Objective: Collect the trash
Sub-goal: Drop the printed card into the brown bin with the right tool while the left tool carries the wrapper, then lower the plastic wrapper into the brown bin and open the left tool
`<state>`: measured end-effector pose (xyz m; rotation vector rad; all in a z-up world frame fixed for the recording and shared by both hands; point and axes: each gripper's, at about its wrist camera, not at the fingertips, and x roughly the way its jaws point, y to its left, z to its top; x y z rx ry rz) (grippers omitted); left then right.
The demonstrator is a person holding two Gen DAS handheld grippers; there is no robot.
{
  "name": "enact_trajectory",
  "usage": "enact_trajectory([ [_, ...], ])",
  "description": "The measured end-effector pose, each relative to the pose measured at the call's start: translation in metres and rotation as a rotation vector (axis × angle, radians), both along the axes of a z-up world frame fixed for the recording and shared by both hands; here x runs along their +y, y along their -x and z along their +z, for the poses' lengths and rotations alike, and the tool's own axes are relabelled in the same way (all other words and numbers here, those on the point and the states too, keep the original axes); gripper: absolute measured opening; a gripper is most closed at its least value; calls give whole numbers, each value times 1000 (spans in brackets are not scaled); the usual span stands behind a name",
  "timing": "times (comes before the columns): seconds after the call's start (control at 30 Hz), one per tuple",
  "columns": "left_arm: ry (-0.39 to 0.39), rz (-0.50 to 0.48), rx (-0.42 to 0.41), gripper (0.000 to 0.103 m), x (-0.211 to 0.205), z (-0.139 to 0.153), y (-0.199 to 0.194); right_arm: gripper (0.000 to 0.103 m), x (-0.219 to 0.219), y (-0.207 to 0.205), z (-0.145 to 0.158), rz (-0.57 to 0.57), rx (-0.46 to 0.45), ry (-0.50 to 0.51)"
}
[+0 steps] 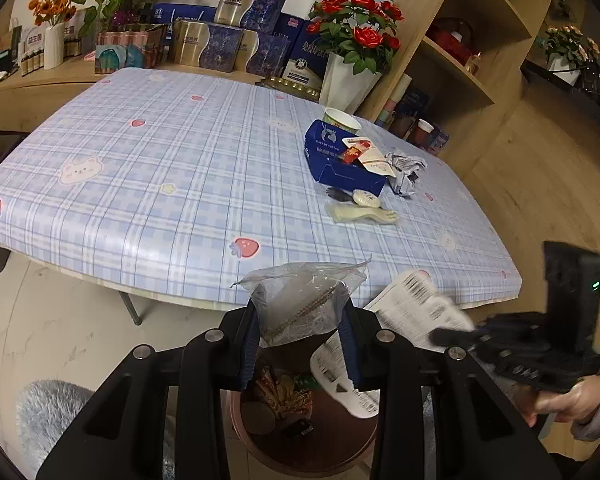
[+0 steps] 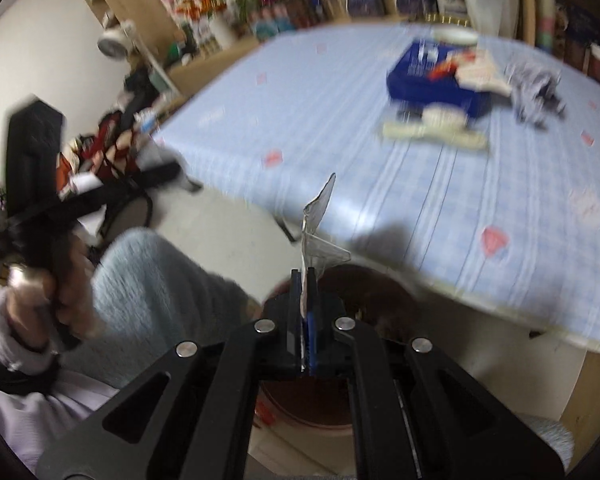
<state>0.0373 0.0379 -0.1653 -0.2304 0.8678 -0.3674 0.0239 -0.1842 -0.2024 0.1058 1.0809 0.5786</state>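
Above the round brown bin [image 1: 300,428], the left claw [image 1: 300,340] grips a clear plastic bag [image 1: 304,300] and the right claw [image 2: 306,320] pinches printed paper [image 2: 320,216]; either could flutter past the rim.

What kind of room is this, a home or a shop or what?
Probably a room at home, perhaps a dining corner. A table with a strawberry-and-bear plaid cloth, wooden shelves holding jars, artificial roses in a vase and stacked gift boxes suggest it, though the boxes could mean a small shop.
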Motion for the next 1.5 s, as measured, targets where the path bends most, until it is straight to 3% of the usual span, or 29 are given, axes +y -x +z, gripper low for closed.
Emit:
enact_trajectory([
  [0.23,-3,1,28,34,-3,-13,7,6,15,-3,-82,-33,197,72],
  [0.43,-6,4,55,34,-3,-25,6,7,20,0,-119,-76,308,6],
  [0.47,-6,4,56,34,-4,-26,6,11,20,0,-122,-80,313,7],
  [0.53,-10,2,59,34,-4,-27,5,30,19,-1,-124,-89,311,23],
  [0.6,-8,1,65,34,-5,-30,5,66,14,-2,-120,-111,294,19],
  [0.77,-4,-4,83,34,-7,-35,4,93,0,0,-81,-172,132,50],
  [0.87,-10,-21,95,34,-12,-38,4,97,-7,4,-52,-203,-3,68],
  [1.13,-94,-170,175,34,-47,-59,0,97,-30,6,15,-344,-303,117],
  [1.3,-209,-328,252,35,-83,-85,1,97,-44,1,38,-399,-387,113],
  [1.5,-311,-436,365,35,-110,-121,5,97,-62,3,55,-433,-441,159],
])
